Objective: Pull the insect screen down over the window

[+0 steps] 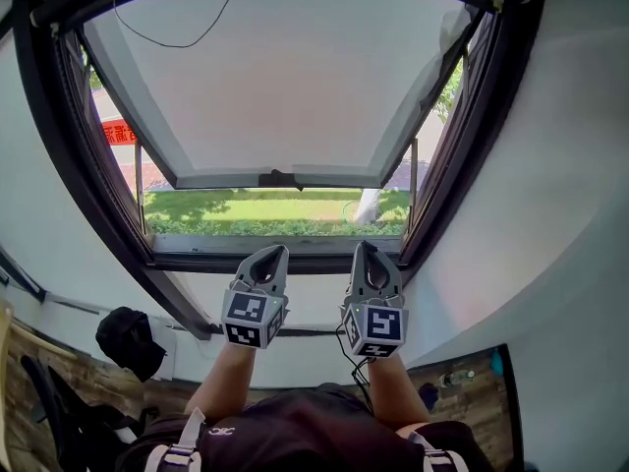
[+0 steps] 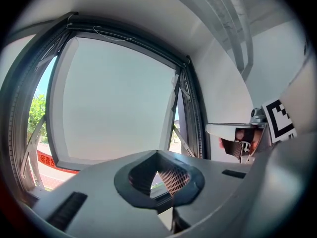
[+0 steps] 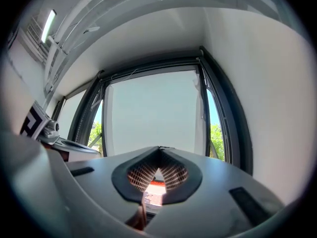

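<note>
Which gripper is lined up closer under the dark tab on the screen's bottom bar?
The left gripper: its shut tip sits almost straight below the dark tab; the right gripper is off to the side.

The person's hands are hidden behind the marker cubes of the left gripper (image 1: 271, 254) and the right gripper (image 1: 366, 248). The dark-clothed torso (image 1: 295, 431) is cut off by the head view's bottom edge. Outside, a red sign with white characters (image 1: 117, 132) is partly covered by the dark window frame (image 1: 59, 165), and its print is too small to read. A black rounded object (image 1: 128, 340) at lower left cannot be identified. Neither can the small items on the wooden floor (image 1: 462, 377). In the right gripper view, the gripper's own grey body hides the lower edge of the pale grey insect screen (image 3: 153, 113).
</note>
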Demonstrator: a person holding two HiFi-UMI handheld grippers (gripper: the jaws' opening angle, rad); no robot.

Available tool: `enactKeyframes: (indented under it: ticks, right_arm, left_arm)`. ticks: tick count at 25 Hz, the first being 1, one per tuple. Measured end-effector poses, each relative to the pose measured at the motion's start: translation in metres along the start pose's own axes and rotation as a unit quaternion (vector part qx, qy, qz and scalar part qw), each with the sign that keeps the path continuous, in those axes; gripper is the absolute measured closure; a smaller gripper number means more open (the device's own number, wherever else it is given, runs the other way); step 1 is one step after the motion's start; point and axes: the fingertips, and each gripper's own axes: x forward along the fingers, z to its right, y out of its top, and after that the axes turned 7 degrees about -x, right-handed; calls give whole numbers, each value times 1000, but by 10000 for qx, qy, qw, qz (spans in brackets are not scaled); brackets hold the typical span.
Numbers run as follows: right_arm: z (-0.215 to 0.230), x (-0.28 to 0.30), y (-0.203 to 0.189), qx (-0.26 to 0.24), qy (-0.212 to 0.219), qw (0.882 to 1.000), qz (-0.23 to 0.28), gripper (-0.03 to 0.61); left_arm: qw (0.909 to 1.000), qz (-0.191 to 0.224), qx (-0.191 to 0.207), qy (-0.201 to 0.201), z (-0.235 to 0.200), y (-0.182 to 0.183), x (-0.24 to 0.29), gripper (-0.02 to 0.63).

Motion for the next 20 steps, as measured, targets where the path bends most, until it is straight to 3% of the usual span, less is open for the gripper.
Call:
enactKeyframes:
  ticks: [8,14,17,20]
  right_arm:
    - [20,24,0,-233,163,9995,-121,573]
    - [29,35,-7,-766,151,9968,-194,572]
    - [36,37,-8,-1412,57,9897,-216,574]
    - [49,43,3,-2372,-173,9713,-91,572]
  left_arm:
    - [9994,139,114,300,-5,28,17,614]
    - [9990,46,255,365,-10,31,27,614]
    - [9945,-46,929,490,-15,41,29,612]
    - [9724,-326,2097,965,-31,47,31,612]
